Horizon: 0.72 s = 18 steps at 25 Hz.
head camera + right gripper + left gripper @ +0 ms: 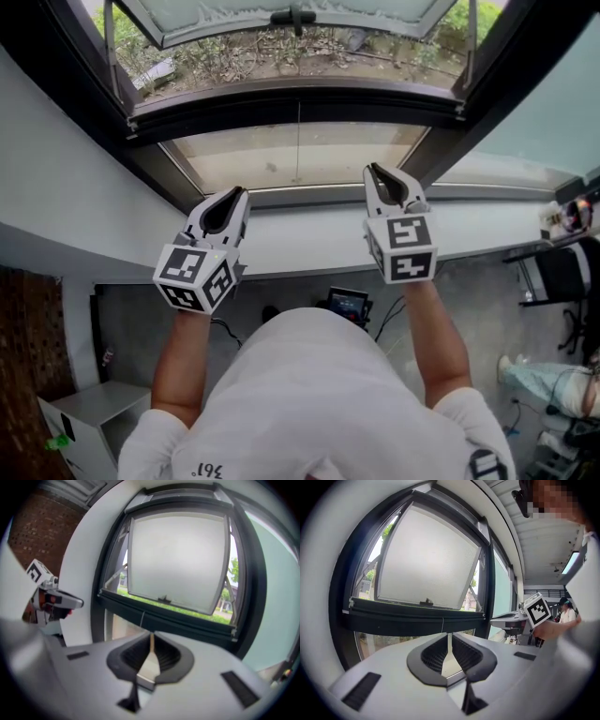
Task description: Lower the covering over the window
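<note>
An awning window (291,19) stands pushed open outward, with greenery beyond it. Below it a dark horizontal bar (300,98) crosses the frame, and a thin cord (298,150) hangs from its middle in front of a pale lower pane (244,155). The bar (417,618) and cord (443,625) also show in the left gripper view, and the bar (168,618) in the right gripper view. My left gripper (236,192) and right gripper (372,169) are held side by side before the white sill (300,234), either side of the cord. Both are shut with nothing between their jaws.
A brick wall (28,356) and a white cabinet (94,412) are at lower left. A small screen device (347,302) sits on the floor below the sill. A black chair (562,272) and a seated person (562,384) are at right.
</note>
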Available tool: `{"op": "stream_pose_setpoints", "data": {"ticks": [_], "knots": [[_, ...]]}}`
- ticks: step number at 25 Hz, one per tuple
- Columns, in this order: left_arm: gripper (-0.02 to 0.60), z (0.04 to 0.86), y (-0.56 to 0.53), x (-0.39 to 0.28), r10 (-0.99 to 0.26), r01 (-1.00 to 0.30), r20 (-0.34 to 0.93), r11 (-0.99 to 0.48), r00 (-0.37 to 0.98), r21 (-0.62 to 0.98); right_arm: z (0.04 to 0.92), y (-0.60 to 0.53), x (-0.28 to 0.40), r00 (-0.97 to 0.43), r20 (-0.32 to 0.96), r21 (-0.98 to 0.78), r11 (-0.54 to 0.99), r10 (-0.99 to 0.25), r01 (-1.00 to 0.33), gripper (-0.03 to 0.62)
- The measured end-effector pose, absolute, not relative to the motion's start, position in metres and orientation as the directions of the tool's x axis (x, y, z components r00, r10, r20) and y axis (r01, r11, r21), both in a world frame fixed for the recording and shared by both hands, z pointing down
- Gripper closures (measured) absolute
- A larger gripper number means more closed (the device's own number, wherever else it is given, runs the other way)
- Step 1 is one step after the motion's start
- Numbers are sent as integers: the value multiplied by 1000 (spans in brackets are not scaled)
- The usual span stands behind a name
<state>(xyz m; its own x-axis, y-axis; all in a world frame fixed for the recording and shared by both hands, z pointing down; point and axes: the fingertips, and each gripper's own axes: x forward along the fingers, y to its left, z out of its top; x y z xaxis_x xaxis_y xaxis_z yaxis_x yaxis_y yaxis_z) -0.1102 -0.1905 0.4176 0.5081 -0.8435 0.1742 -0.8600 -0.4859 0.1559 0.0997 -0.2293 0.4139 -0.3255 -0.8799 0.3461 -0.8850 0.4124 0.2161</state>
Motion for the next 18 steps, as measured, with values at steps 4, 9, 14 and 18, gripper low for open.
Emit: {"op": "stream_pose_setpoints", "data": {"ticks": [4, 9, 14, 18], "knots": [[537, 433, -176, -105, -835, -855, 196, -483, 514, 188, 429, -216, 98, -359, 365, 130, 429, -859, -894, 556], [537, 446, -159, -101, -825, -849, 215, -479, 522, 222, 449, -200, 96, -395, 399, 34, 444, -827, -895, 556], [537, 458, -149, -100, -815, -844, 234, -479, 530, 243, 466, -190, 97, -397, 423, 4, 440, -815, -898, 557], [537, 465, -143, -100, -811, -843, 246, -475, 531, 253, 477, -184, 94, -409, 434, -10, 450, -803, -893, 559]]}}
